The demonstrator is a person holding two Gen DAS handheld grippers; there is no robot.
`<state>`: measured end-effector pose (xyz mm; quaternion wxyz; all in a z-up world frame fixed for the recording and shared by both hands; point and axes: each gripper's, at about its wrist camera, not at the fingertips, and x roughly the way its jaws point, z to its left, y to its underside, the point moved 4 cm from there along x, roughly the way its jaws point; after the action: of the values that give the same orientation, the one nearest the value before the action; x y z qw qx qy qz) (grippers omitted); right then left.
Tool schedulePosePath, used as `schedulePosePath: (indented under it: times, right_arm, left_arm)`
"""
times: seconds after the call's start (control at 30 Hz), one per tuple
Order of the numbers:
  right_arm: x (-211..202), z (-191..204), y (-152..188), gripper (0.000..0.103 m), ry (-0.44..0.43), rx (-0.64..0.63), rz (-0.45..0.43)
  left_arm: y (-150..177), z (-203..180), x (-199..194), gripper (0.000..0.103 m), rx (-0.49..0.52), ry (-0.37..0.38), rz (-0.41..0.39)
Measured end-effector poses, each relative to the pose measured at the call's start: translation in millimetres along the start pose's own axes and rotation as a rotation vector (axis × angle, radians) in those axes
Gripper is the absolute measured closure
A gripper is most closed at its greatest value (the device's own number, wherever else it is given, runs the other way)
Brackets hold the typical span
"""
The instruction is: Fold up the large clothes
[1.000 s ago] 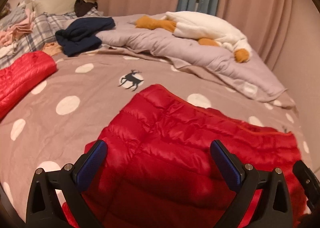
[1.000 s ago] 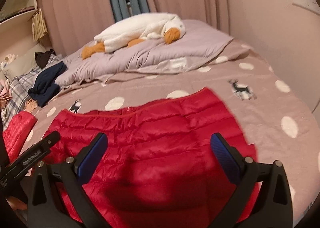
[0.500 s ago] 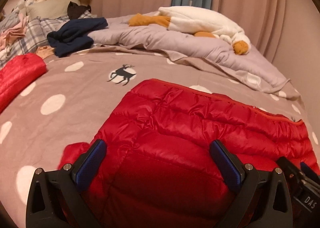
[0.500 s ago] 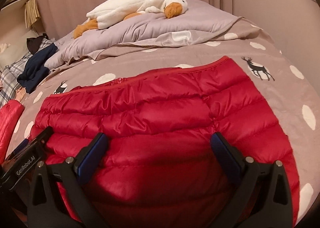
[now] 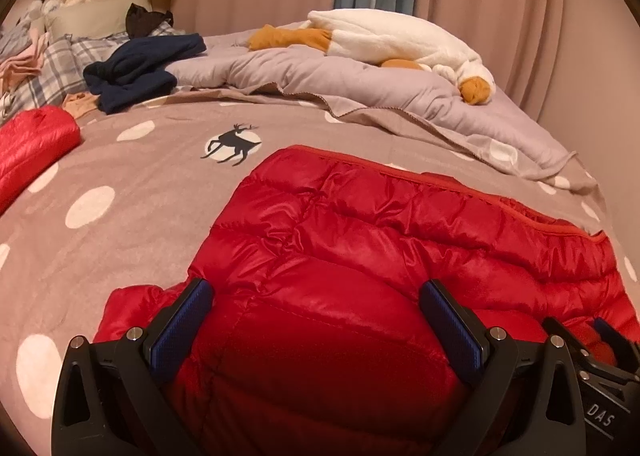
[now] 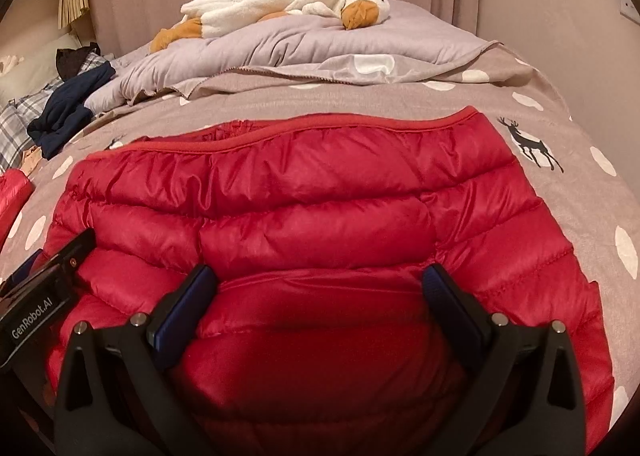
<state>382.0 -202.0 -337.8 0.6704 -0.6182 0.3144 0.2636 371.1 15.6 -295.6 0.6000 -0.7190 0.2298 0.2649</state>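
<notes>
Hovering both tongs, left and right, spread wide over the red puffy jacket lying on the bed near the toy goose; I am aiming low to pinch its near edge evenly.

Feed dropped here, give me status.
Left gripper open, right gripper open, both over red puffer jacket. Jacket flat on bedspread. Nothing in the way.

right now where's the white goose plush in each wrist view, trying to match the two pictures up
Left wrist: the goose plush lies at upper centre-right on the lilac quilt, its orange beak pointing right.
Right wrist: the goose plush sits at top centre, again on the lilac quilt, beak to the right.
Shared landmark: the red puffer jacket fills the foreground in both, in front of each open gripper.
</notes>
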Motion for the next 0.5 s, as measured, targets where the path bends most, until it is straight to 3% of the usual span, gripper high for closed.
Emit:
schedulePosePath:
  times: [0.27,0.37,0.43,0.5]
  right_arm:
    - [-35,-15,-6,0.000,-0.009,0.054,-0.057]
    - [-49,-34,-8,0.000,0.065,0.109,-0.093]
    - [-55,-46,-7,0.000,0.114,0.129,-0.117]
    - [-55,-63,-3,0.000,0.136,0.173,-0.114]
  left_arm:
    - [3,16,-30,0.001,-0.032,0.036,-0.099]
    - [5,38,-38,0.001,-0.111,0.029,-0.143]
    - [4,51,-32,0.001,-0.177,-0.010,-0.121]
    - [6,64,-12,0.001,-0.255,0.030,-0.044]
